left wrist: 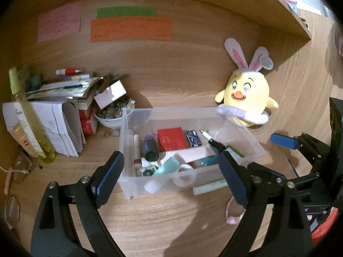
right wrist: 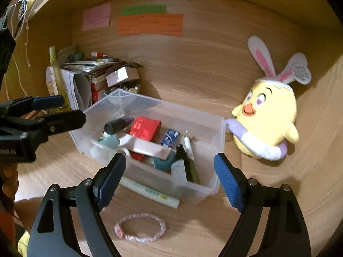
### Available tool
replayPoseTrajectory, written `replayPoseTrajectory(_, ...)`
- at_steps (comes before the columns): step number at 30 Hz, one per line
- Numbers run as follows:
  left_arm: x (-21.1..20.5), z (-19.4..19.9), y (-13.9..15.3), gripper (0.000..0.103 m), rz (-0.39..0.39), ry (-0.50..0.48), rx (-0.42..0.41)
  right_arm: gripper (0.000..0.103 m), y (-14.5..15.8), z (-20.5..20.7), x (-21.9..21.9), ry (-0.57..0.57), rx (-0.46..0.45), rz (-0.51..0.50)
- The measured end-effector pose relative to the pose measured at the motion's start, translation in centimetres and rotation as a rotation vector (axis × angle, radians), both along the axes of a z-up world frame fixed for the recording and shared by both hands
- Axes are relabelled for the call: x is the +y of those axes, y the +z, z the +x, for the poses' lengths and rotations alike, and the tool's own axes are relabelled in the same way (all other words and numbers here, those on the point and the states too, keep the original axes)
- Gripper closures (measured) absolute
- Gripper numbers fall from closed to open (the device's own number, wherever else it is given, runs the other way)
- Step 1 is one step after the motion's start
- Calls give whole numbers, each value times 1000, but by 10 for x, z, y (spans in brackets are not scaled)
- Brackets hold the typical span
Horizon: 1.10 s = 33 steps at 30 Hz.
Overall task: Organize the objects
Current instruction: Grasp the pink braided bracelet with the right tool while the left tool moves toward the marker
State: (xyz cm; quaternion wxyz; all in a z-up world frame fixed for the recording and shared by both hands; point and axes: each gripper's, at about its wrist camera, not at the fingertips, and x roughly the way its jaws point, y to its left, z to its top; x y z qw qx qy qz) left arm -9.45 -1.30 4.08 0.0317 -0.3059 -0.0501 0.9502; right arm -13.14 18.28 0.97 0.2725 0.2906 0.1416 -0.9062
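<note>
Right now both grippers hover with jaws spread wide and nothing between them: the left gripper (left wrist: 171, 171) over the near rim of the clear plastic bin (left wrist: 126, 128), the right gripper (right wrist: 170, 177) over its near corner. A pale tube (right wrist: 150, 190) lies touching the bin's front wall, and a pink braided bracelet (right wrist: 140, 228) rests on bare wood at 6 o'clock from the bin. At 3 o'clock a yellow chick plush (right wrist: 268, 117) touches the bin's end; at 9 o'clock a paper stack (left wrist: 60, 124) crowds close. Writing on the orange note (left wrist: 130, 30) is too blurred to read.
</note>
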Motion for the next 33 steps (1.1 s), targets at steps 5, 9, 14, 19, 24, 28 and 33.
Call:
replayPoseTrajectory(5,0,4,-14,12,6,-4,-46,18,-19,12,10,33,-80,19)
replayPoseTrajectory(9,1,2,-32,12,5,-4,-101,17,-44,18,12,73,-178,35)
replayPoseTrajectory(14,3,0,-53,12,13,-9,-170,17,-70,20,11,84,-263,64)
replayPoseTrajectory(19,8,-2,-65,12,18,-33,-210,17,-83,23,4,124,-287,95)
replayPoseTrajectory(24,17,-8,-67,12,15,-59,-219,19,-91,17,0,114,-300,110)
replayPoseTrajectory(28,24,-13,-66,21,21,-86,-219,46,-89,20,0,132,-275,119)
replayPoseTrajectory(33,40,-21,-71,27,3,-144,-241,87,-86,17,10,122,-269,111)
